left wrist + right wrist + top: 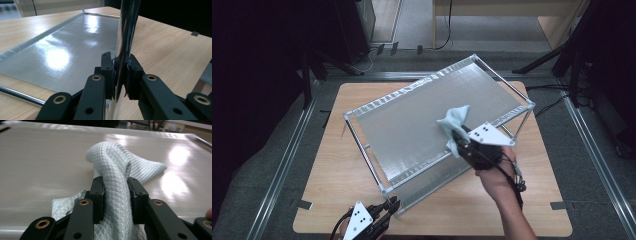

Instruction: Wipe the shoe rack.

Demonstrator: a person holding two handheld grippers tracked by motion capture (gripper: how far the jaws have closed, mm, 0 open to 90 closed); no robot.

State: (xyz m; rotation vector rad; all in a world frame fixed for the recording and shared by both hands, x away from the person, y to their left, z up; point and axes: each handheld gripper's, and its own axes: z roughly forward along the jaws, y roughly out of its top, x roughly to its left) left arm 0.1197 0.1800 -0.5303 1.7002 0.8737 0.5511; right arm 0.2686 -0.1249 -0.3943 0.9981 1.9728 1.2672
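**Cloth on the shelf top, post held firm**

The right gripper (458,136) has its jaws clamped on a pale blue cloth (117,170), which lies on the rack's (362,111) grey top shelf (412,120). The left gripper (393,204) jaws pinch the rack's chrome corner post (125,37) on the wooden desk (337,175).

In the high view the left claw (393,204) is cut off by the bottom edge, so the hand that holds it stays out of sight. The right forearm is cut off there too. In the left gripper view the chrome post (125,37) runs off the top edge. In the right gripper view the cloth (117,170) drops behind the jaws, its lower part hidden. The counter (337,165) under the shelf (412,125) is covered.
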